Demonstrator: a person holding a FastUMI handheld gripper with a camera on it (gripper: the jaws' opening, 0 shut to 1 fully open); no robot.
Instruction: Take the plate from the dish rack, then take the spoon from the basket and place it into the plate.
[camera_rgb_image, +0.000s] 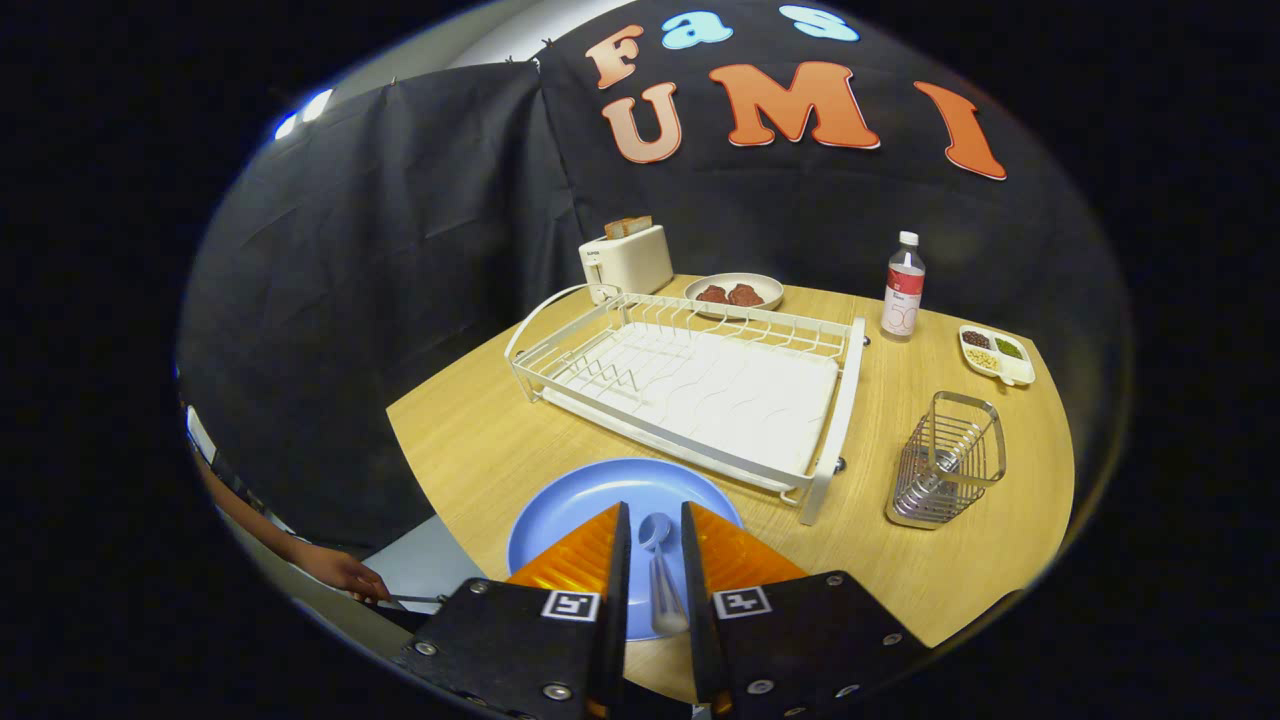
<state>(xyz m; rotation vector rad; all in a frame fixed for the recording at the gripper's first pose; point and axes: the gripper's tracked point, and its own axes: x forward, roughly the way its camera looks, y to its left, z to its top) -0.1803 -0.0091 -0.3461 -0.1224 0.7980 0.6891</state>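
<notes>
A blue plate (580, 505) lies flat on the wooden table, just in front of the white dish rack (700, 390). A metal spoon (662, 575) rests in the plate, bowl end pointing toward the rack. My gripper (656, 520) hovers low over the plate's near side, and the spoon lies in the gap between the fingers. The gap is wider than the spoon's handle, so the fingers stand a little open and do not press on it. The wire basket (948, 460) stands to the right of the plate and the rack.
Behind the rack are a white toaster (630, 260) with bread, a plate with two dark patties (735, 290), a bottle (903, 288) and a small divided dish (997, 355). A person's hand (335, 570) rests by the table's near left edge.
</notes>
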